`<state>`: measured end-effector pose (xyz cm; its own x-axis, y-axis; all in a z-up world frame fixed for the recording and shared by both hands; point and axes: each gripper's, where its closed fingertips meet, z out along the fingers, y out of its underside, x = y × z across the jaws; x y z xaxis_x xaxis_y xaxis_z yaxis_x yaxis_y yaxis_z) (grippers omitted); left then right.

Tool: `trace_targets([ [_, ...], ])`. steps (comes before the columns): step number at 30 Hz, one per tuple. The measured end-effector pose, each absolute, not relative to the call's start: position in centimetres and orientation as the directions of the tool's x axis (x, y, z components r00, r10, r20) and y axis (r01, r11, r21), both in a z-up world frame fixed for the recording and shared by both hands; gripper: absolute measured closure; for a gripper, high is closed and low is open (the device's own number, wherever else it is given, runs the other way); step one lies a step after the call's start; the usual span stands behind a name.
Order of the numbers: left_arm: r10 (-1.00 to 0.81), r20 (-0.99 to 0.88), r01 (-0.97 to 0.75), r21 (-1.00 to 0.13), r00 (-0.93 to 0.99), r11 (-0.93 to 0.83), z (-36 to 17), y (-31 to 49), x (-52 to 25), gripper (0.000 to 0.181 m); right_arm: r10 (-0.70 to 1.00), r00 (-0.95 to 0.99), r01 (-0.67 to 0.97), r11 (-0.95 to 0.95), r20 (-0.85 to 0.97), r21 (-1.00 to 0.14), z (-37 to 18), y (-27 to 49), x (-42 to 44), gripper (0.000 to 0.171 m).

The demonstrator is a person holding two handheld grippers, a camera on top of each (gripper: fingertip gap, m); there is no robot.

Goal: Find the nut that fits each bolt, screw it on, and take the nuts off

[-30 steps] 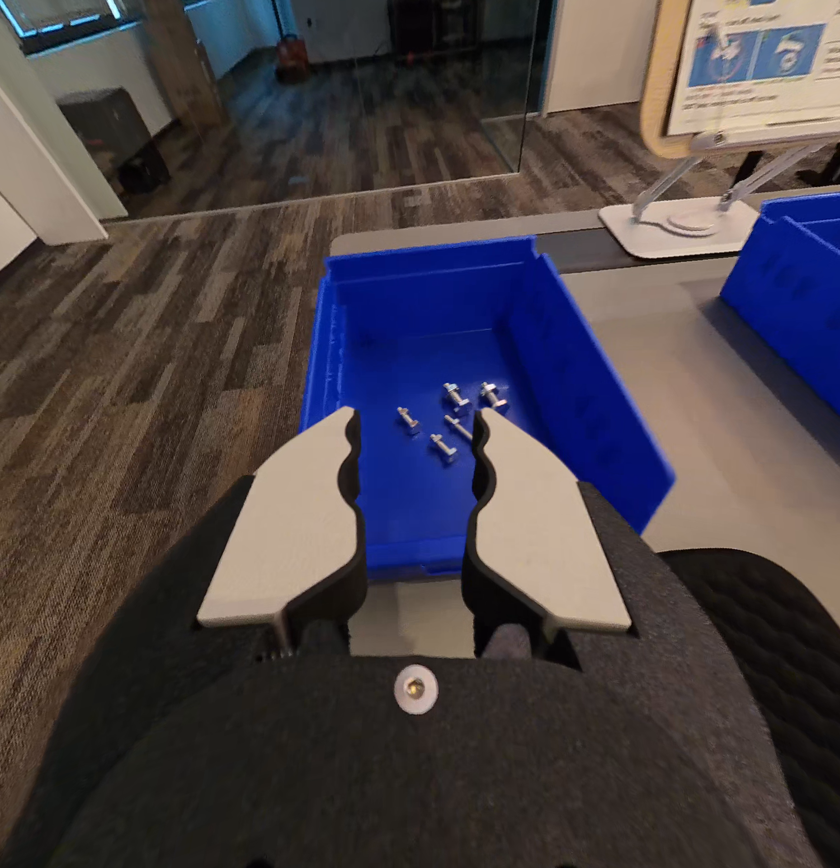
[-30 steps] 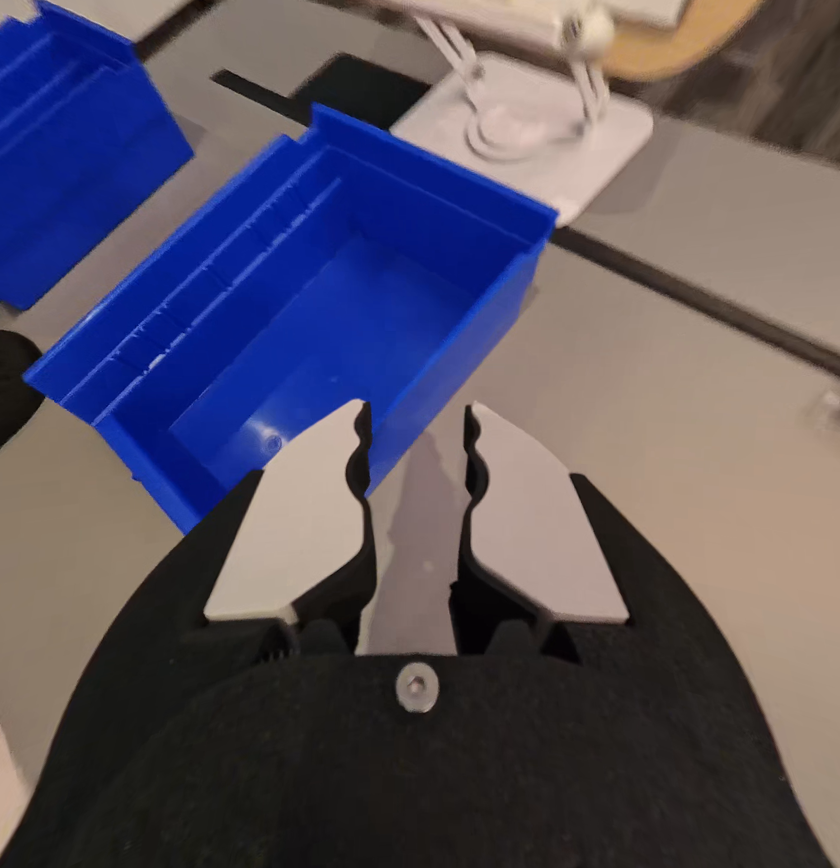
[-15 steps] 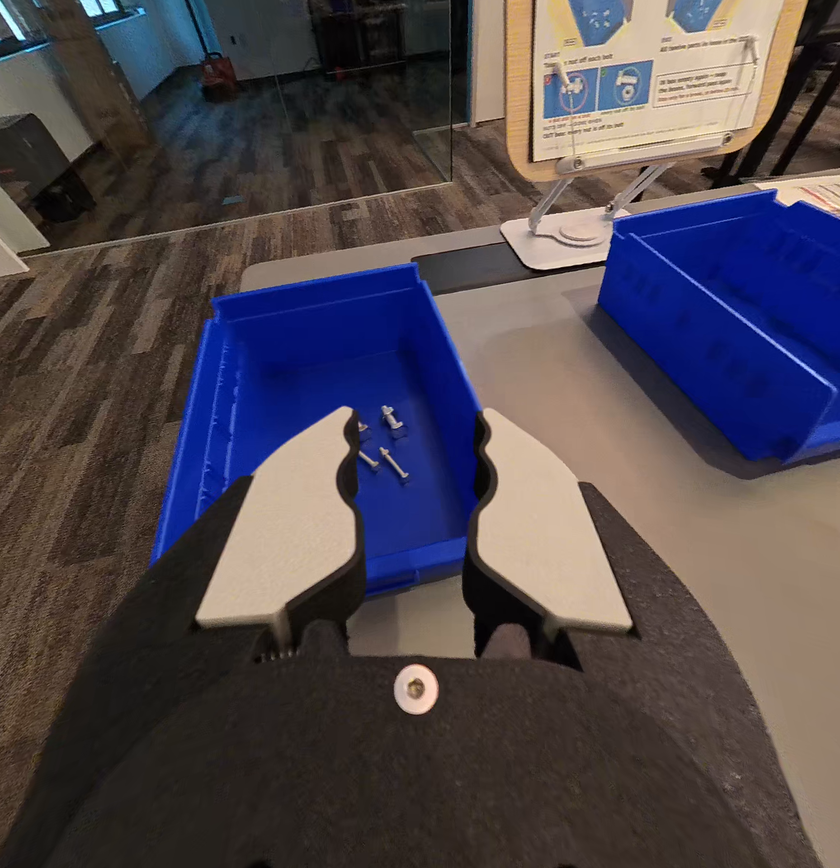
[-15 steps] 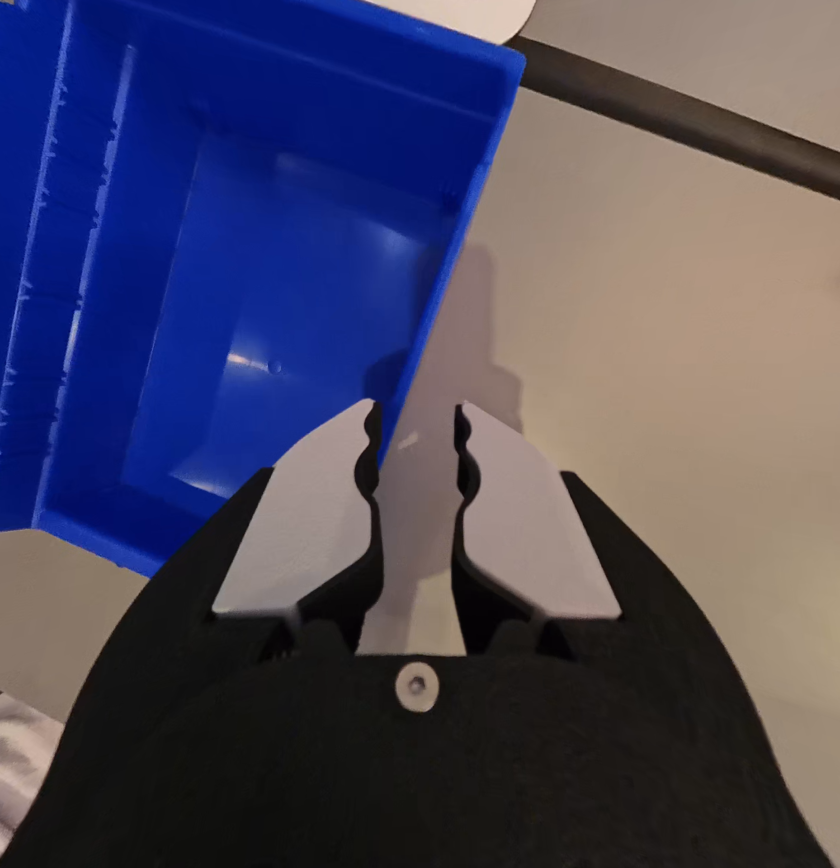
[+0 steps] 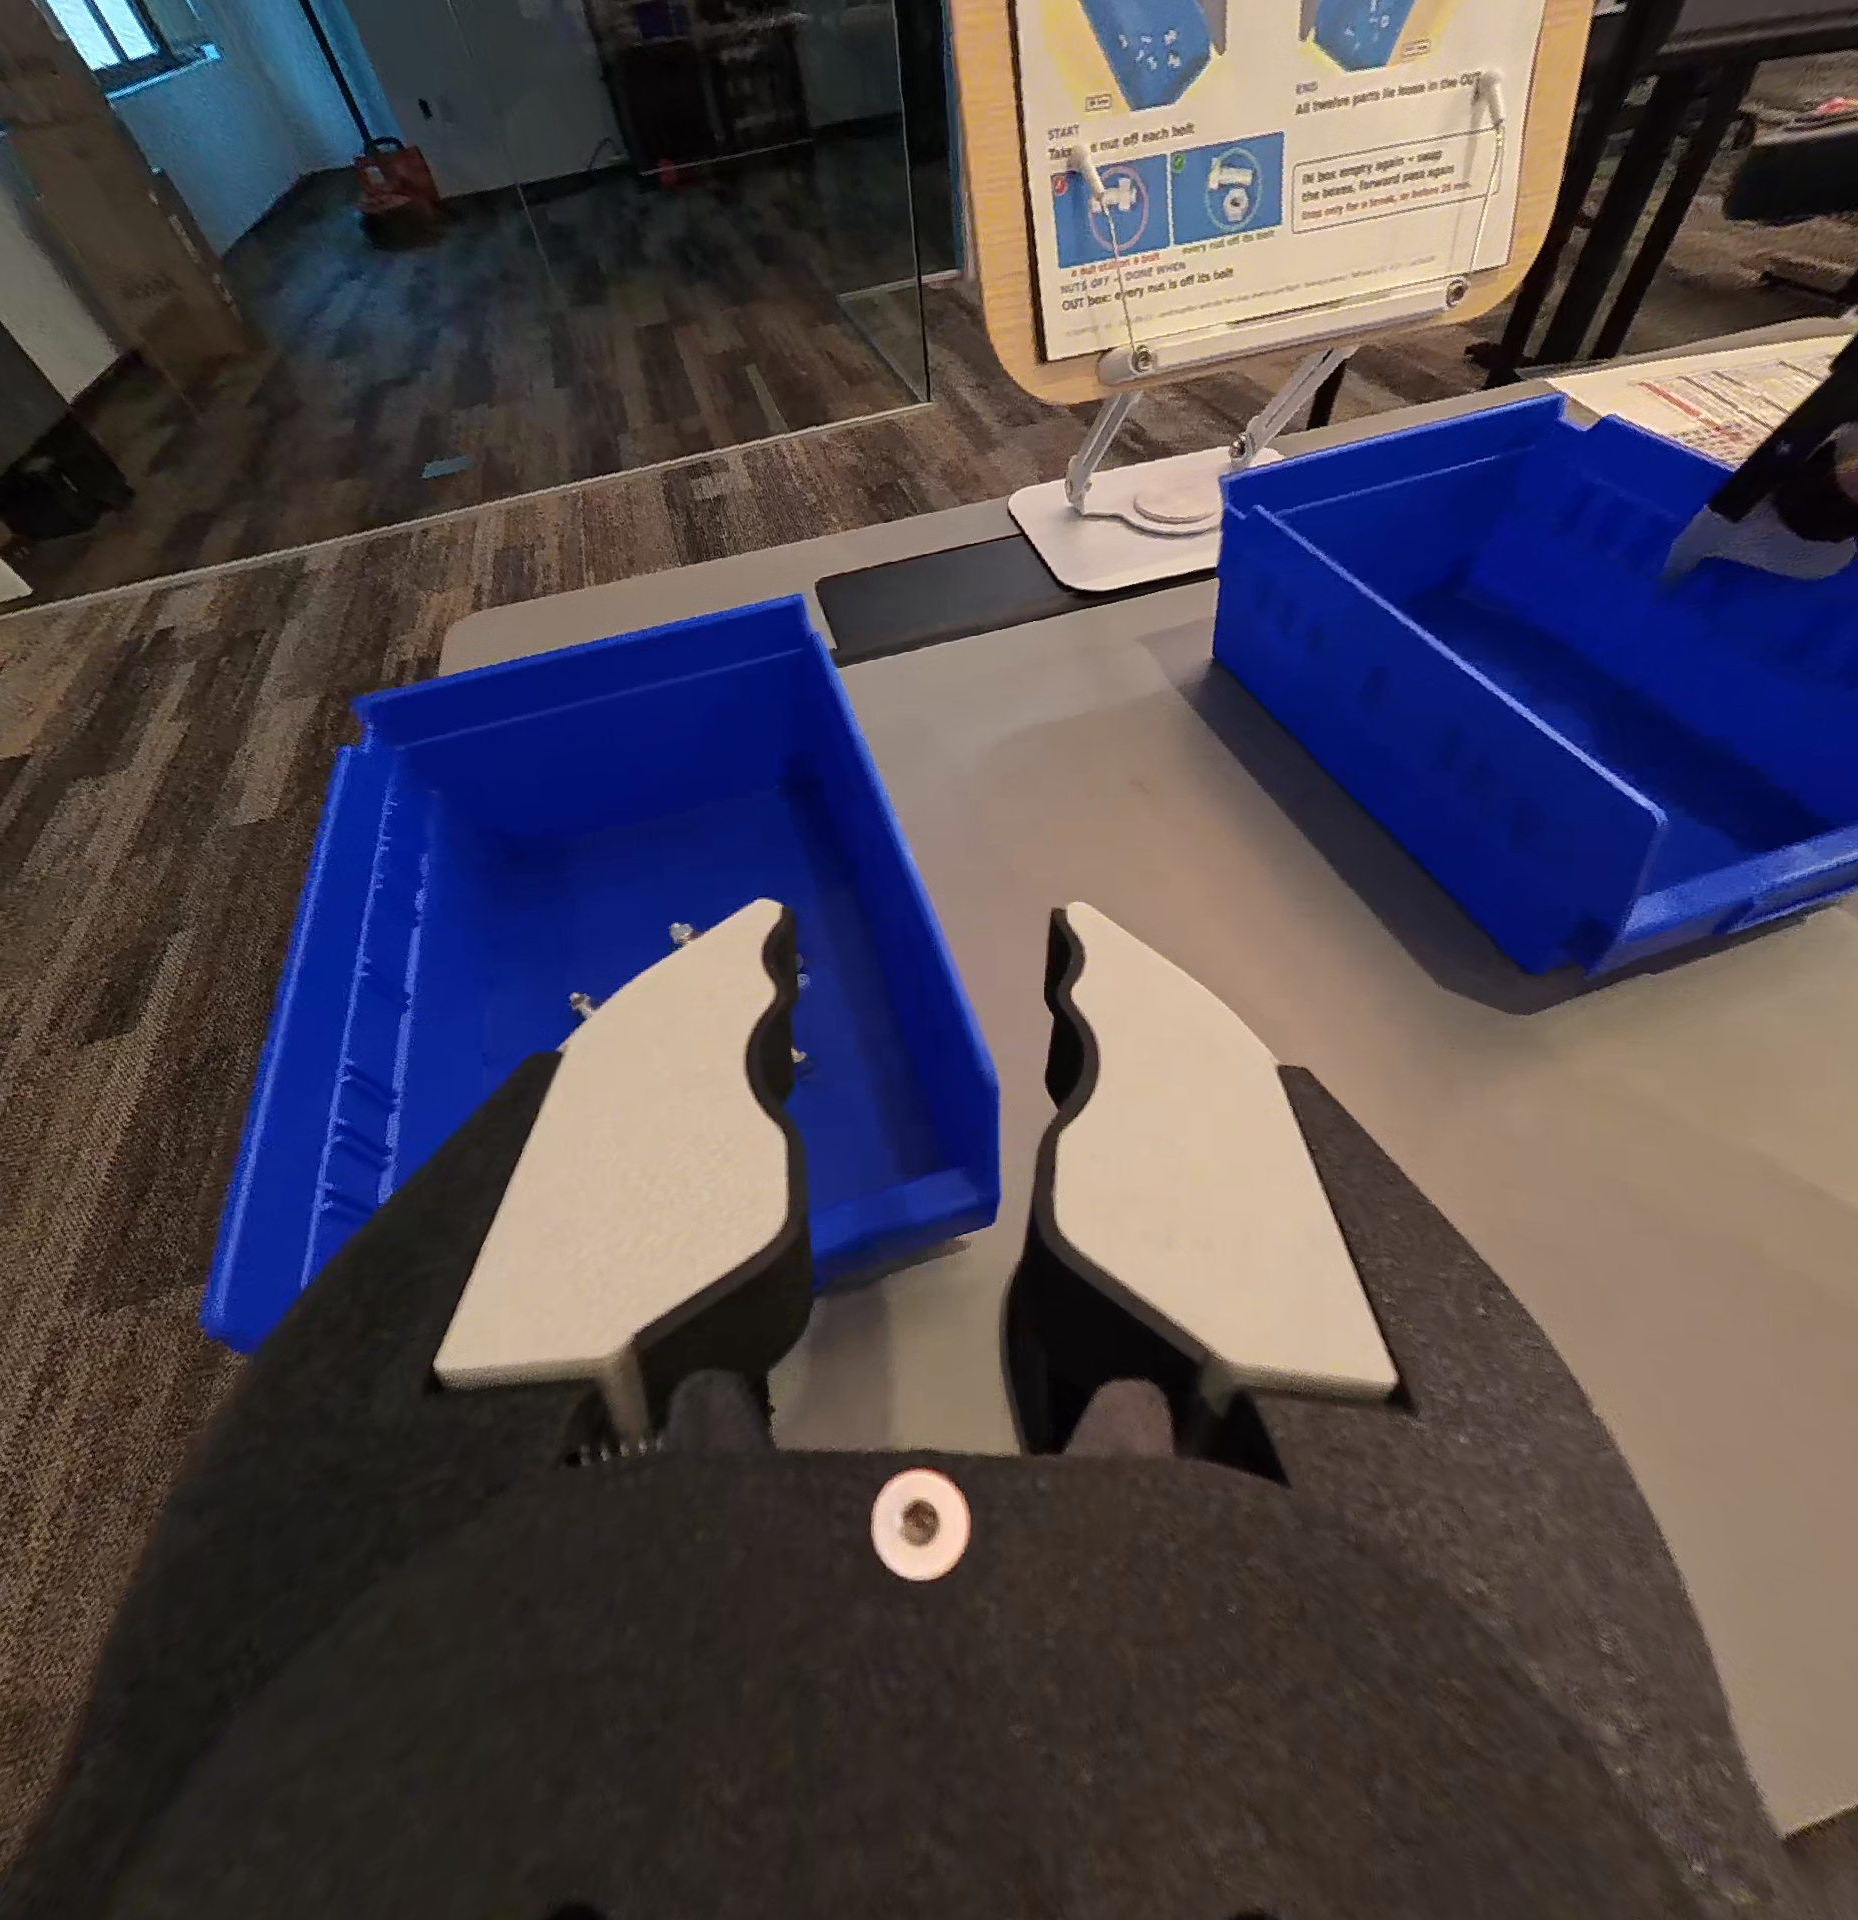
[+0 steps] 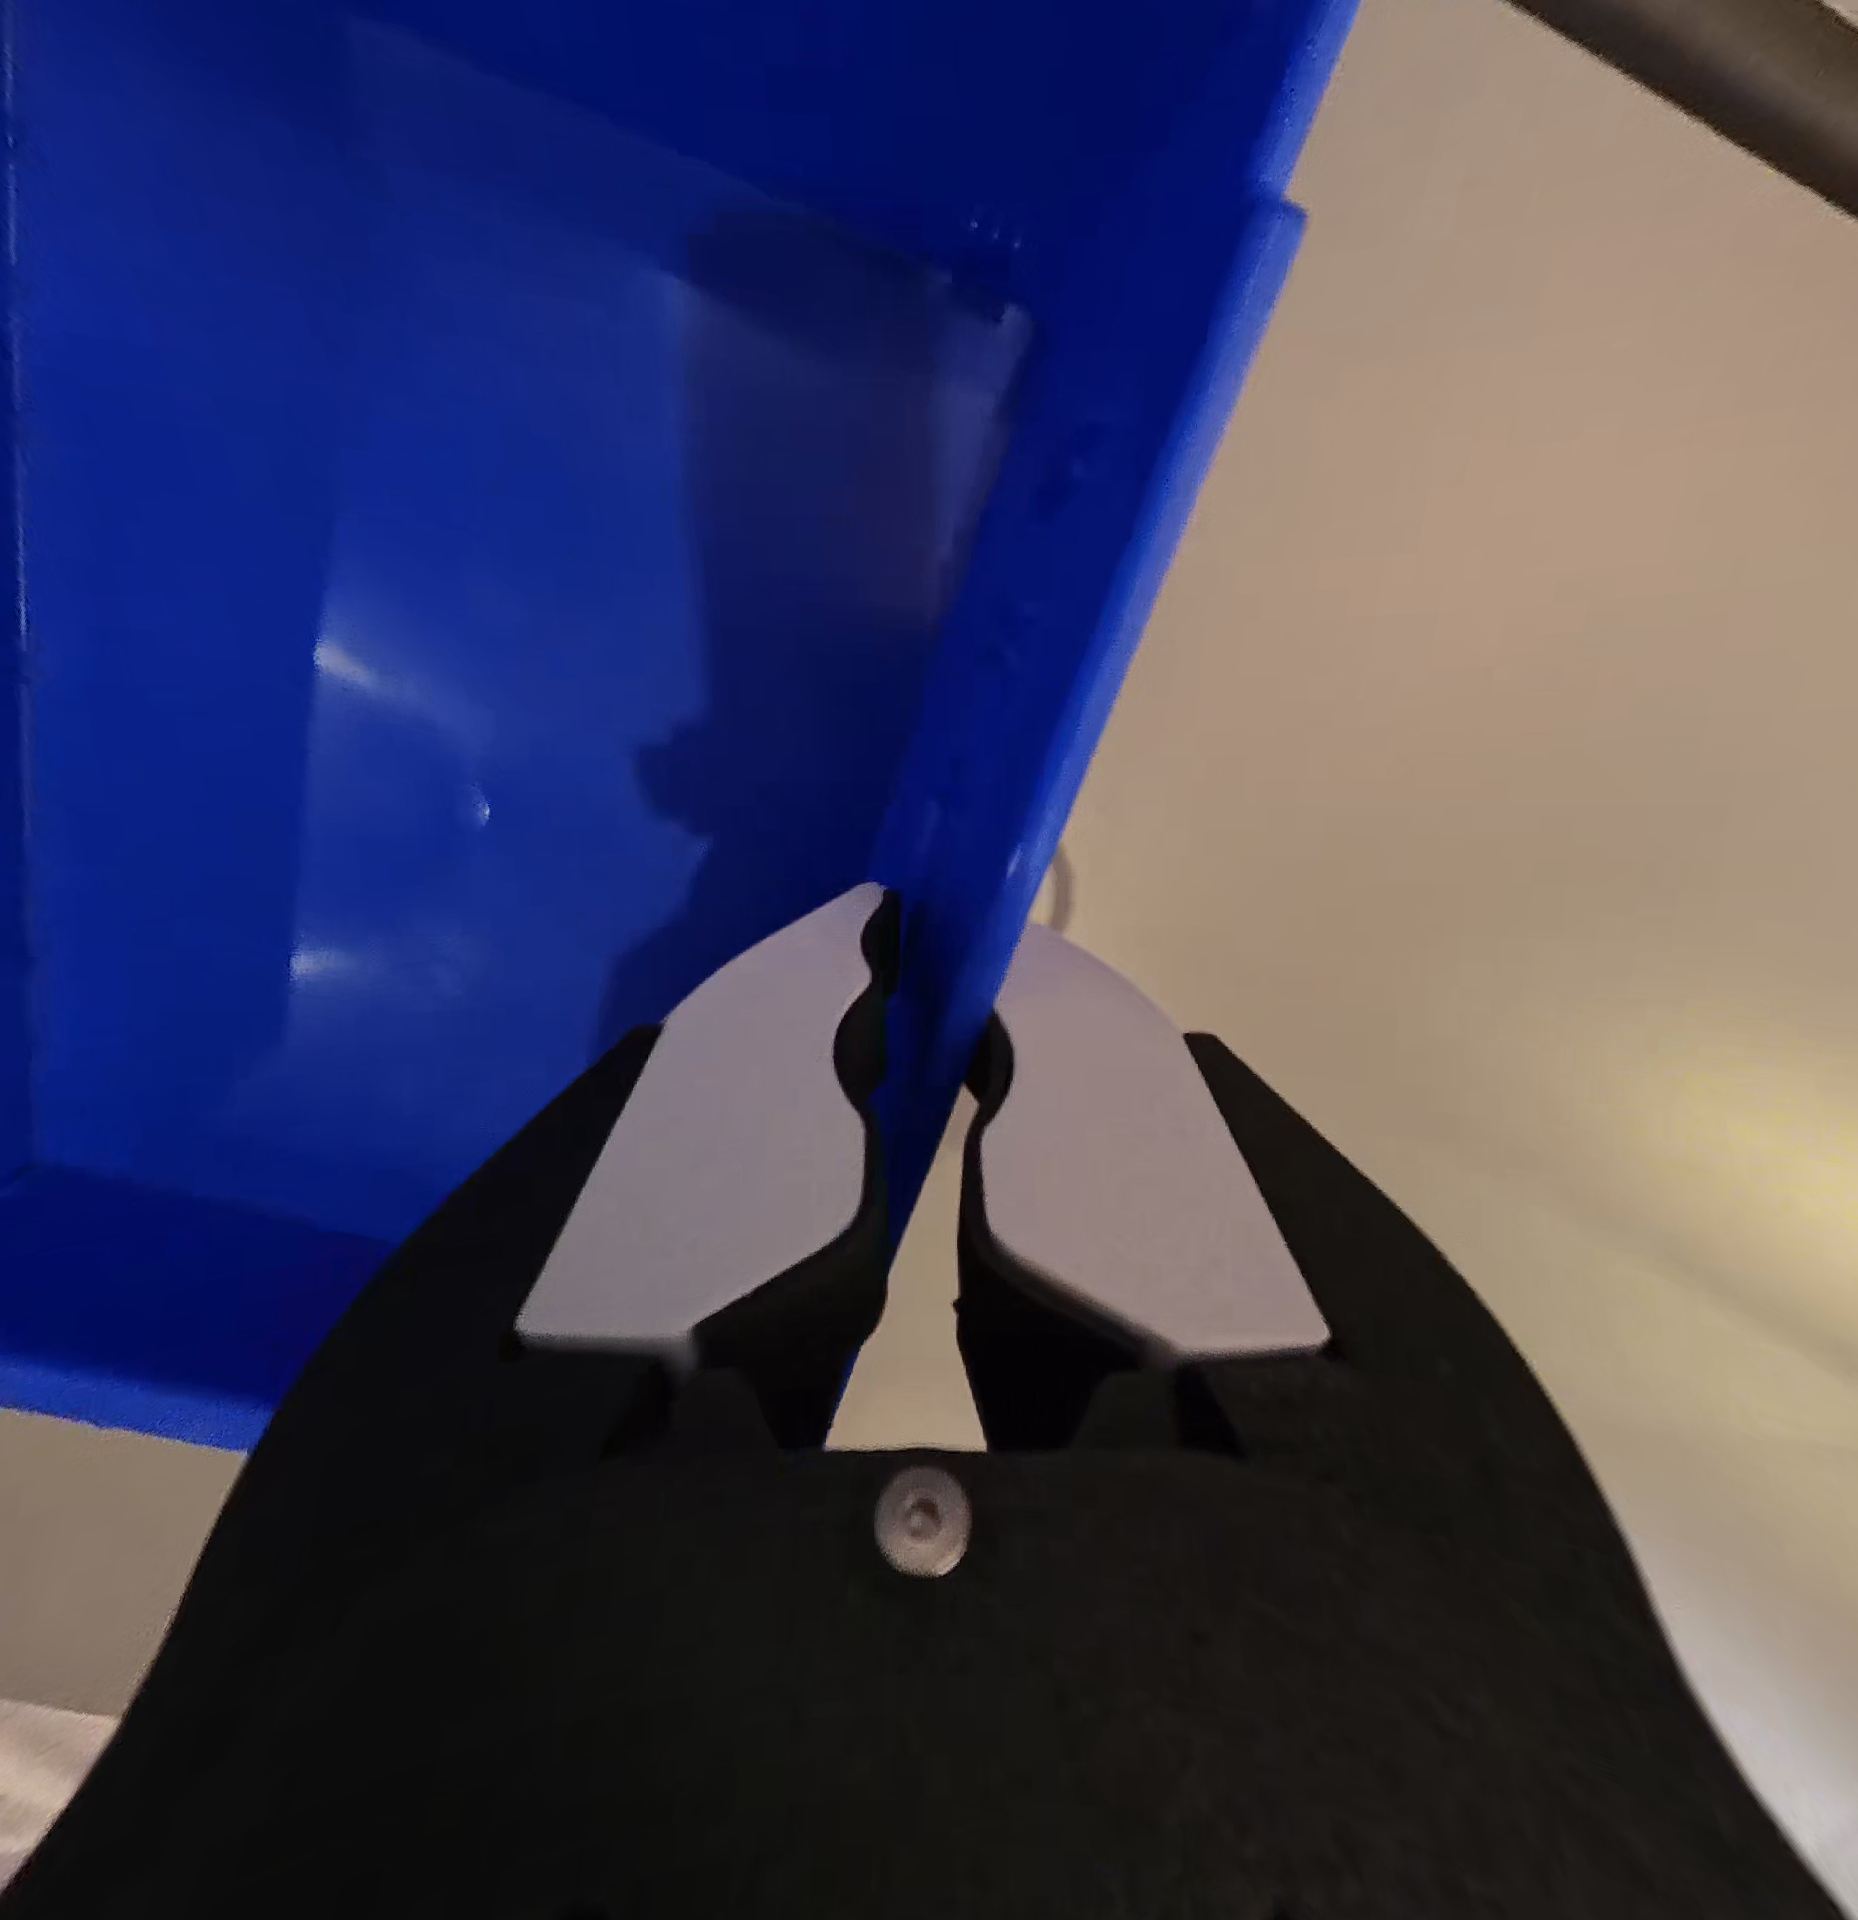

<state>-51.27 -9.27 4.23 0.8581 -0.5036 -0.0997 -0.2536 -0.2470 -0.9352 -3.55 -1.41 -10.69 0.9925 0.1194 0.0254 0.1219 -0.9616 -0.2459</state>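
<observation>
Right claw (image 6: 930,940) is clamped onto the side wall of the empty blue bin (image 6: 1018,644); left claw (image 5: 917,930) is held spread wide above the bolt bin (image 5: 613,748) on the desk (image 5: 1268,1091).

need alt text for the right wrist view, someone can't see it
The right gripper, black with pale grey fingers, is closed on the side wall of an empty blue plastic bin, one finger inside and one outside. The bin sits on a beige-grey tabletop.
</observation>
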Motion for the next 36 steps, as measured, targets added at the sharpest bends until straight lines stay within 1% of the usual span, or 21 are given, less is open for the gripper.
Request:
trace_targets([
  [4,-0.514,-0.111,-0.272,-0.93,0.851,-0.248,4.0,-9.7,-50.2,0.136,0.096,0.992,0.073,-0.963,-0.08,-0.258,-10.8,-1.5,-3.3,0.166],
  [7,-0.517,-0.119,-0.28,-0.928,0.848,-0.246,3.9,-9.9,-49.4,0.136,0.092,0.995,0.078,-0.963,-0.045,-0.259,-10.8,-1.8,-1.1,0.167],
  [9,-0.524,-0.121,-0.286,-0.926,0.843,-0.247,3.7,-10.0,-48.8,0.136,0.072,0.995,0.051,-0.966,-0.075,-0.252,-10.8,-2.2,0.6,0.167],
  [14,-0.513,-0.15,-0.309,-0.921,0.845,-0.239,3.8,-10.0,-47.8,0.137,0.017,0.997,-0.001,-0.971,-0.072,-0.237,-10.9,-3.7,7.6,0.168],
  [18,-0.499,-0.133,-0.275,-0.935,0.856,-0.223,4.3,-9.4,-47.1,0.139,-0.035,0.997,-0.052,-0.972,-0.075,-0.231,-11.0,-5.4,13.9,0.169],
  [26,-0.447,-0.128,-0.27,-0.924,0.885,-0.271,3.3,-7.8,-46.6,0.138,-0.15,0.985,-0.165,-0.962,-0.084,-0.219,-11.2,-9.1,25.3,0.169],
  [32,-0.402,-0.139,-0.273,-0.914,0.905,-0.3,2.6,-7.4,-46.2,0.138,-0.226,0.969,-0.242,-0.946,-0.096,-0.215,-11.3,-11.9,32.3,0.169],
  [36,-0.386,-0.138,-0.268,-0.914,0.912,-0.306,2.6,-7.3,-45.7,0.138,-0.241,0.967,-0.252,-0.946,-0.081,-0.205,-11.4,-13.7,35.4,0.169],
])
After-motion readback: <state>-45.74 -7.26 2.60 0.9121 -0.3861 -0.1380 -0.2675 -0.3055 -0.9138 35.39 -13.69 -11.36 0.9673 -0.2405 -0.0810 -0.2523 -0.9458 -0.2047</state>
